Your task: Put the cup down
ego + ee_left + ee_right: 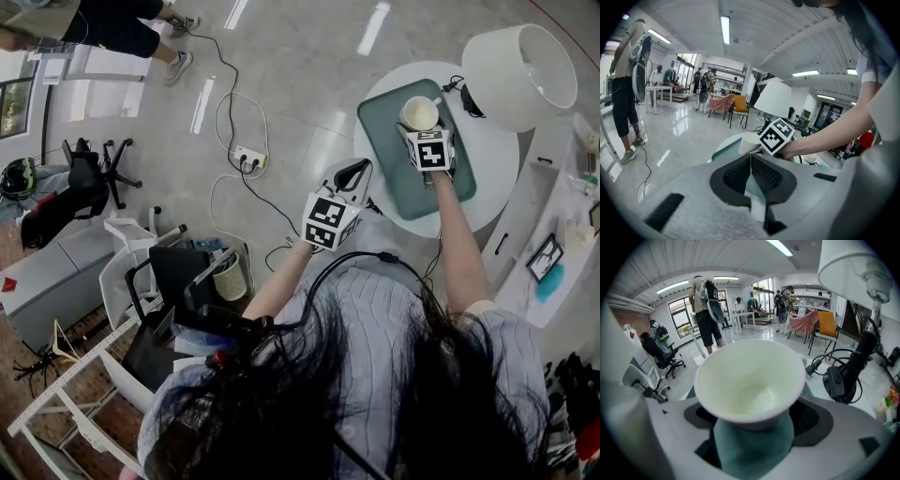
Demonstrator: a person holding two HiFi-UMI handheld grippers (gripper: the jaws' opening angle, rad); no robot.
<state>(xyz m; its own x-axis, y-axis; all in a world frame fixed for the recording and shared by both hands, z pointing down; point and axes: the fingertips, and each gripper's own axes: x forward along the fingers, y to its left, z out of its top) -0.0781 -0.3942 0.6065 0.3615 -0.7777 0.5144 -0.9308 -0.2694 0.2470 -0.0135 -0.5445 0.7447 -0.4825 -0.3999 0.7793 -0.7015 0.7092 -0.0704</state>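
A cream cup (419, 113) sits upright over the far end of a teal tray (412, 187) on a round white table (492, 159). My right gripper (422, 127) is shut on the cup's lower body. In the right gripper view the empty cup (750, 380) fills the space between the jaws of the right gripper (752, 423), with the tray (754, 451) showing right beneath; whether the cup's base touches it is hidden. My left gripper (359, 171) hangs off the table's near left edge, shut and empty. The left gripper (751, 159) looks toward the cup (750, 140).
A large white lamp shade (520, 70) stands at the table's far right, its switch and cable (843, 376) just behind the cup. A power strip with cables (248, 159) lies on the floor. A waste basket (230, 278), chairs and a white shelf (562, 234) surround me.
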